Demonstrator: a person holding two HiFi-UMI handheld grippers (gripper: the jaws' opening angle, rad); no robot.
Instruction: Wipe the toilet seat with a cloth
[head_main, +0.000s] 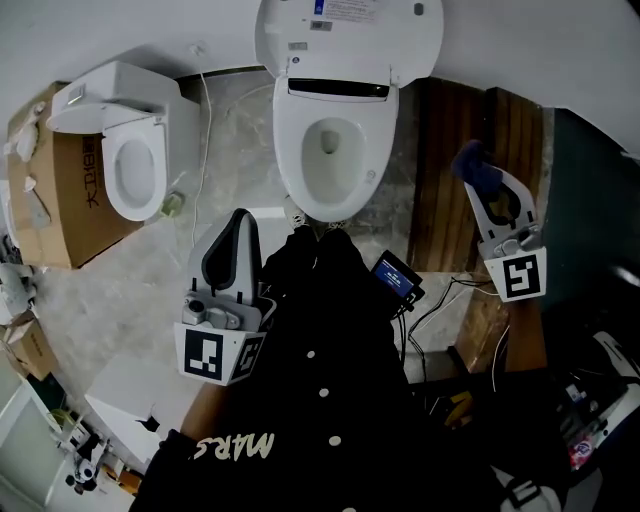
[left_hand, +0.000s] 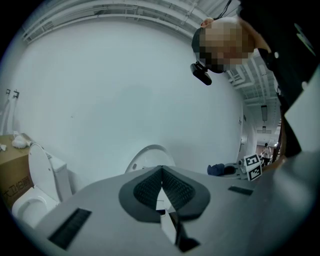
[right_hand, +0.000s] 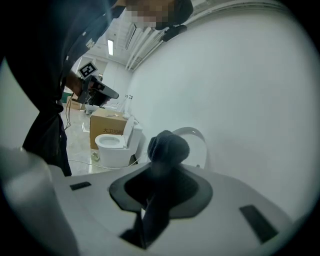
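Observation:
The white toilet (head_main: 330, 150) stands ahead with its lid (head_main: 350, 30) raised against the wall and its seat (head_main: 290, 150) down. My right gripper (head_main: 478, 180) hovers to the toilet's right, over the wooden boards, shut on a dark blue cloth (head_main: 470, 158). In the right gripper view the bunched cloth (right_hand: 167, 147) sticks out past the jaws, with the raised lid (right_hand: 197, 145) behind it. My left gripper (head_main: 240, 218) is held lower left of the bowl, its jaws closed on nothing. The left gripper view points the shut gripper (left_hand: 161, 172) at the wall above the lid (left_hand: 150, 155).
A second white toilet (head_main: 130, 160) stands at the left beside a cardboard box (head_main: 70, 200). Dark wooden boards (head_main: 450, 170) lie right of the main toilet. Cables (head_main: 440, 310) and a small device with a blue screen (head_main: 397, 277) sit near my body.

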